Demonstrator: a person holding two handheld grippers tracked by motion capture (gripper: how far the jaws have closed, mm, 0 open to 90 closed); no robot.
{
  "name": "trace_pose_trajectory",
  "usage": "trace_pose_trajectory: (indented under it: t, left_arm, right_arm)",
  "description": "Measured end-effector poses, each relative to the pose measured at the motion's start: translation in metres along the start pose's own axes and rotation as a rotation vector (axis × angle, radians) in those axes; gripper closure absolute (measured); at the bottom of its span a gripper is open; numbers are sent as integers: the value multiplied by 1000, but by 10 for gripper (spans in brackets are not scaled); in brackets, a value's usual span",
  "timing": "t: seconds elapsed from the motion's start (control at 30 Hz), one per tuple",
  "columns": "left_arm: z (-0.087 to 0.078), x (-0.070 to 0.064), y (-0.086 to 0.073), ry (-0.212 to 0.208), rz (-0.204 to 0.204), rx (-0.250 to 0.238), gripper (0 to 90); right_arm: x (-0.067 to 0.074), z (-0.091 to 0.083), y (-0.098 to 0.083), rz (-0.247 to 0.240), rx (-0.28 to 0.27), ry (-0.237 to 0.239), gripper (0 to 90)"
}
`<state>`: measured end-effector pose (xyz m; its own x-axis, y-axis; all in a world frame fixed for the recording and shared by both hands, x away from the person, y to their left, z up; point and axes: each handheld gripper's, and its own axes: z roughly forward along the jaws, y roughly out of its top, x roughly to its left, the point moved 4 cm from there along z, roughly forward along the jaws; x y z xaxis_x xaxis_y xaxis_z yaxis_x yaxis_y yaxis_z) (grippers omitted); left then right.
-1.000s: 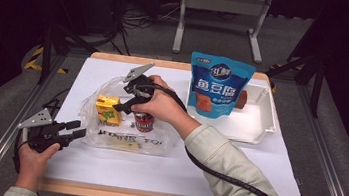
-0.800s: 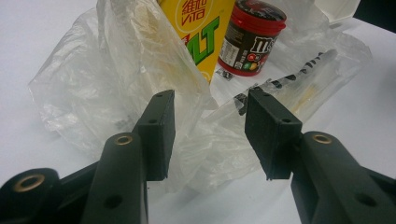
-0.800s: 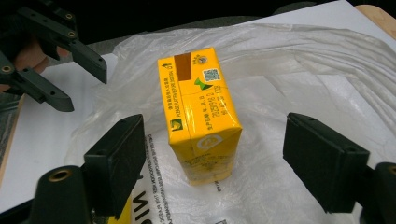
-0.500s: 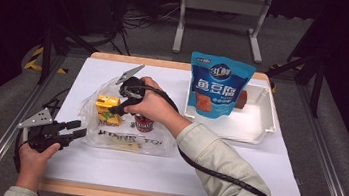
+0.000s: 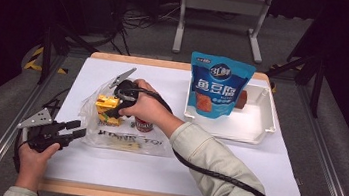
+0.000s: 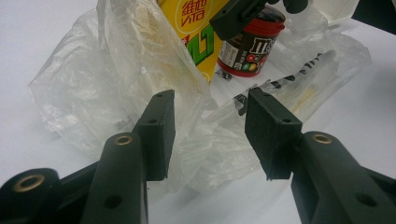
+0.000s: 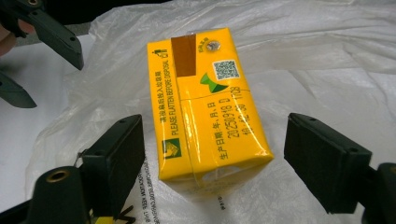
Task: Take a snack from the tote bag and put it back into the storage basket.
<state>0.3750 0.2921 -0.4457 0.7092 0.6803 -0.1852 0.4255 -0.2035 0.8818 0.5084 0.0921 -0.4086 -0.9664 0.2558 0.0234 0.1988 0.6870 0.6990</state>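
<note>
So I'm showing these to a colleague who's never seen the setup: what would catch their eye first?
Probably the bright yellow drink carton standing on a crinkled clear plastic bag at the table's left, with the right gripper open on either side of it, not touching. Next, the tall blue snack pouch upright in the white tray at the right. The left gripper waits open at the bag's near edge.

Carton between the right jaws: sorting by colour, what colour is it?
Yellow carton, clearest in the right gripper view.
</note>
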Motion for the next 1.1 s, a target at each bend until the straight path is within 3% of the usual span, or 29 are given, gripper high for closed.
trace_pose_trajectory:
  t: [0.43, 0.67, 0.83, 1.1]
  left_arm:
    - [0, 0, 0, -1, -2, -1, 533]
    - [-1, 0, 0, -1, -2, -2, 533]
    - [-1, 1, 0, 0, -5, -4, 533]
    - [-1, 1, -1, 0, -3, -3, 532]
  right_arm:
    - [3, 10, 4, -30, 38, 5, 271]
    - [3, 15, 5, -72, 84, 9, 364]
    - [3, 17, 5, -90, 120, 11, 497]
    - [7, 17, 6, -141, 131, 0, 552]
